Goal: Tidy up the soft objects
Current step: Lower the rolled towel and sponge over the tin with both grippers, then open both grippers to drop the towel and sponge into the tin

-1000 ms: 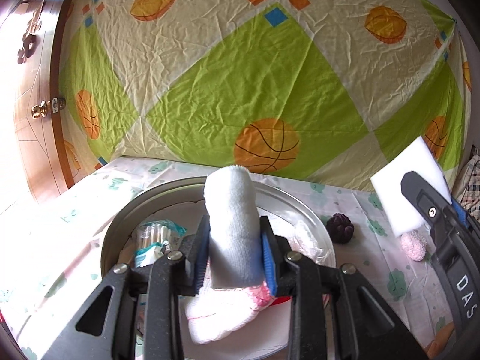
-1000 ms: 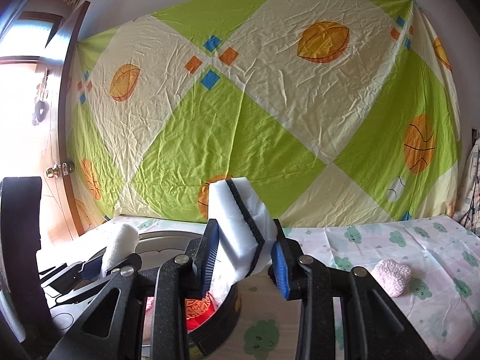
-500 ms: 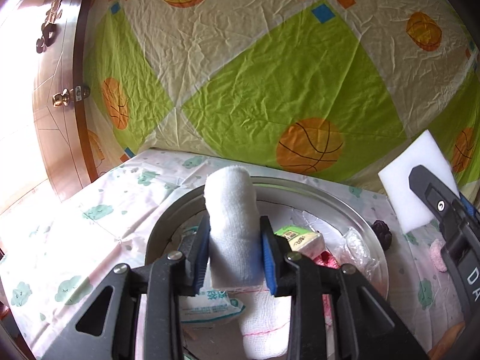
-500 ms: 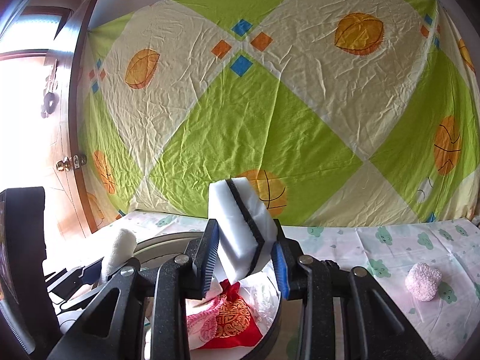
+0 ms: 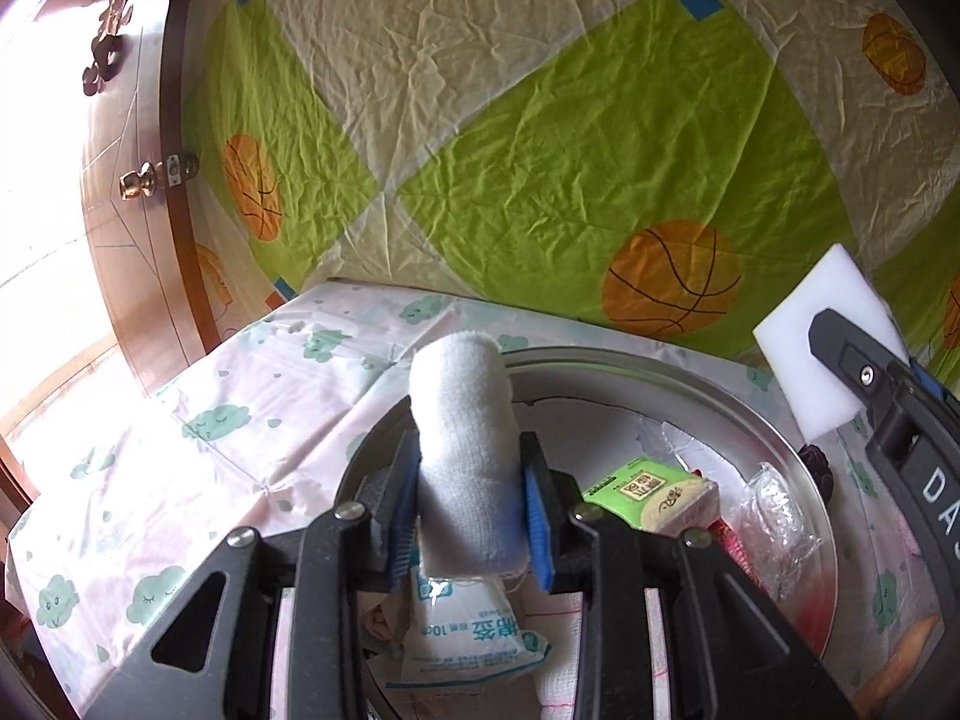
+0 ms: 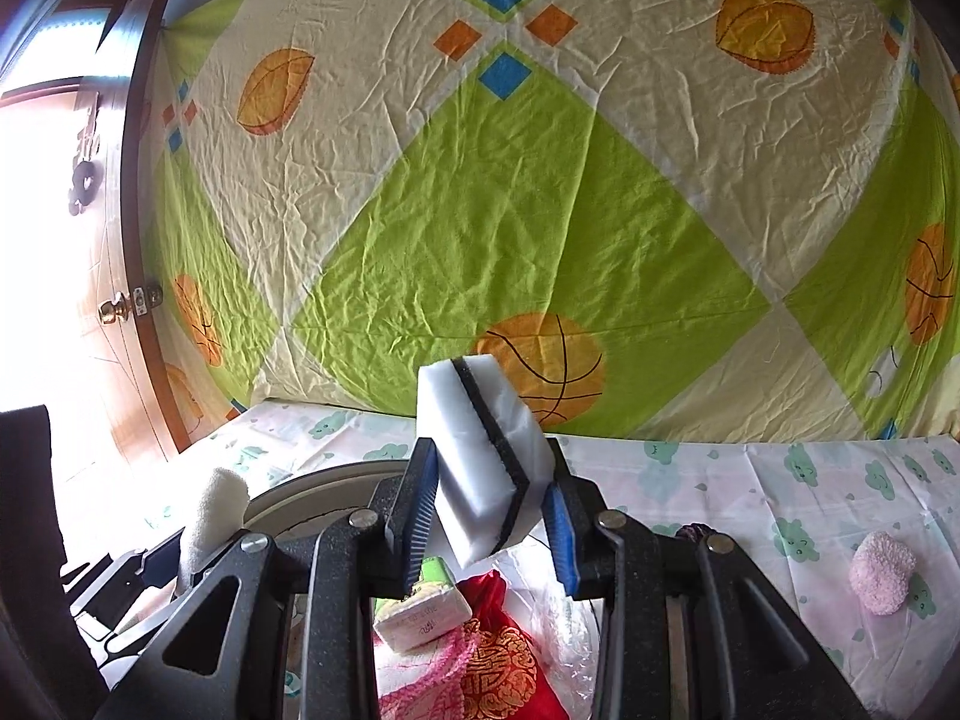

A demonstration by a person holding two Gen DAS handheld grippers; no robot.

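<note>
My left gripper [image 5: 469,501] is shut on a rolled white towel [image 5: 465,450] that stands upright between its blue pads, above the round metal basin [image 5: 690,372]. My right gripper [image 6: 487,507] is shut on a white sponge with a black middle layer [image 6: 480,462], tilted, over the same basin [image 6: 300,489]. In the left wrist view the sponge [image 5: 807,348] and the right gripper show at the right edge. In the right wrist view the towel [image 6: 213,513] shows at the lower left. A pink fluffy ball [image 6: 882,570] lies on the cloth to the right.
The basin holds a green tissue pack [image 5: 654,489], a cotton-swab packet [image 5: 468,630], clear wrap [image 5: 774,516] and a red embroidered pouch [image 6: 498,660]. A dark purple item [image 5: 819,468] lies beside the basin. A patterned sheet [image 6: 540,210] hangs behind; a wooden door [image 5: 138,180] stands left.
Both grippers have moved leftward over the basin, still holding the towel and the sponge. The pink ball has slid towards the right edge of the right wrist view.
</note>
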